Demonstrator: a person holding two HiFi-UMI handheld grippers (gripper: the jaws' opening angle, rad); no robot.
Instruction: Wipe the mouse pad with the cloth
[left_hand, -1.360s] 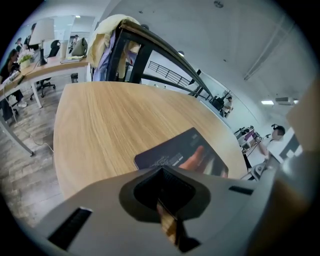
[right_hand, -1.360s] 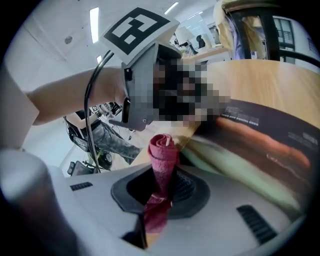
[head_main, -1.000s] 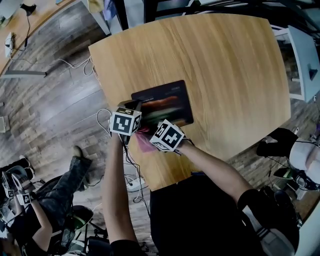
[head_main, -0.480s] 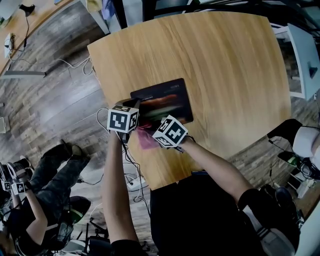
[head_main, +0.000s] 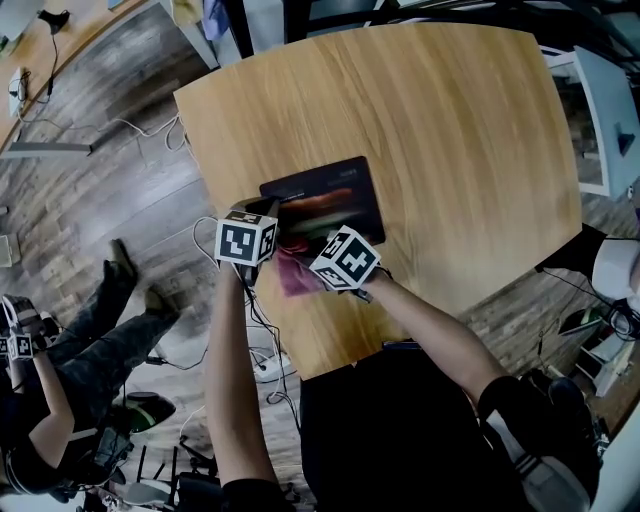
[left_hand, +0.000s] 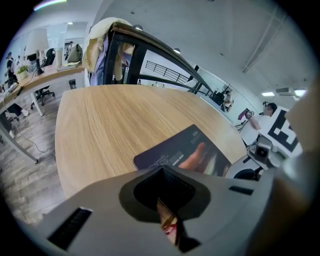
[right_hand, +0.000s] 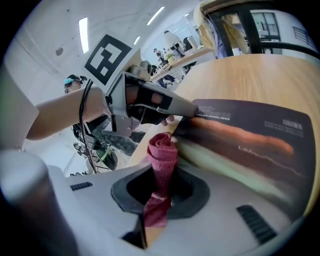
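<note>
Table (head_main: 450, 150): light wood with rounded corners, and it carries everything listed below.
Mouse pad (head_main: 330, 195): dark rectangle with an orange and pale green print and small white lettering. It lies near the table's left edge, towards the near-left corner. It shows again in your left gripper view (left_hand: 185, 152) and your right gripper view (right_hand: 250, 135).
Left gripper (head_main: 268, 214): you hold it at the mouse pad's near-left corner. Its fingers are pressed together on a thin edge of the pad (left_hand: 167, 220). Your right gripper view shows the same tips (right_hand: 185, 110) pinching that corner.
Right gripper (head_main: 308, 264): you hold it just beside the left one, over the table's near-left part. Its fingers are clamped on the cloth (right_hand: 157, 200).
Cloth (head_main: 295, 272): pink-red and rolled into a narrow strip that stands up out of the right jaws (right_hand: 161, 155). Its free end sits at the mouse pad's near edge, close to the held corner. Whether it touches the pad cannot be told.
Marker cubes: one on each gripper, black squares on white.
Floor (head_main: 110, 190): grey-brown boards left of the table, with loose cables across them.
Second person (head_main: 60, 380): at the floor's lower left, legs stretched towards the table.
</note>
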